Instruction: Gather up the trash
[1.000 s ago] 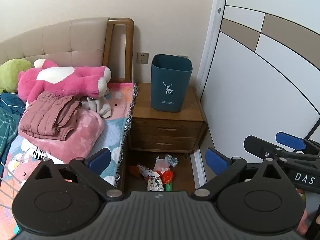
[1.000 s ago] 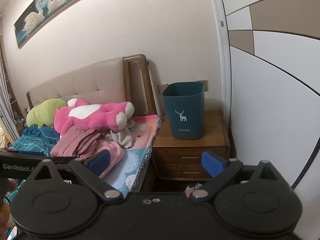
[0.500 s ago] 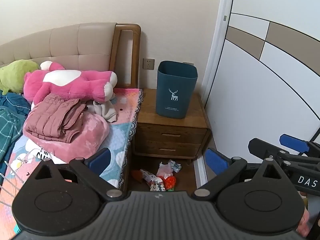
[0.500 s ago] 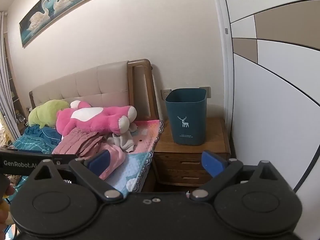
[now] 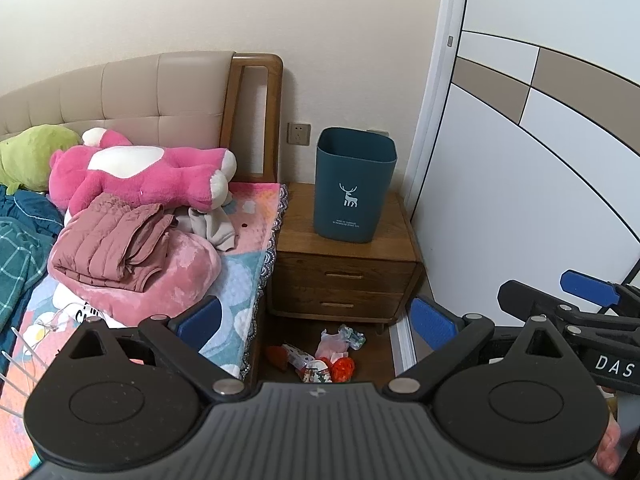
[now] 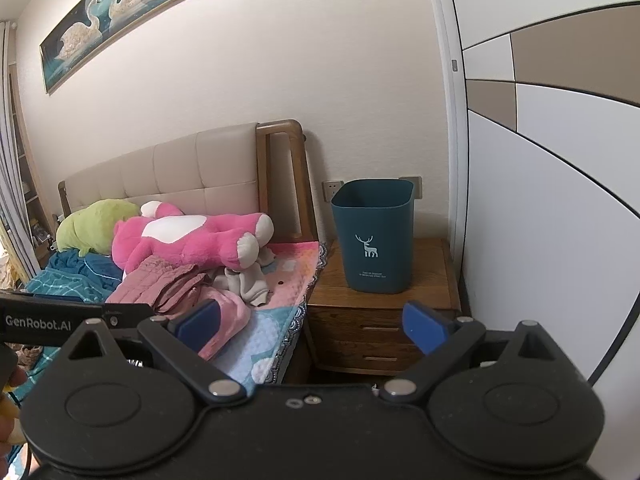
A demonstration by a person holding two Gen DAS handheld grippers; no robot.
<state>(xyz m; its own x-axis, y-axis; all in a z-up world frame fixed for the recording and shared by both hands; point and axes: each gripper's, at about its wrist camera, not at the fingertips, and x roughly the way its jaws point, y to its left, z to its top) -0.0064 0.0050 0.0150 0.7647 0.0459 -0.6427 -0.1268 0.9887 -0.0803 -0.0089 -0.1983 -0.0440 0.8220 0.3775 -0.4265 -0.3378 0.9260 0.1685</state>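
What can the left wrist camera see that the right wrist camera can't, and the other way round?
Only the left wrist view shows the heap of colourful crumpled wrappers on the floor before the wooden two-drawer nightstand, plus the other gripper's blue-padded fingers. Only the right wrist view shows the framed swan painting above the bed. Both show the dark teal plastic bin with a white deer and the pink plush bear.

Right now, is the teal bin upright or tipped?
Upright. The teal deer-print bin stands on its base on the wooden nightstand, its open rim facing up. Its contents cannot be seen from either wrist view.
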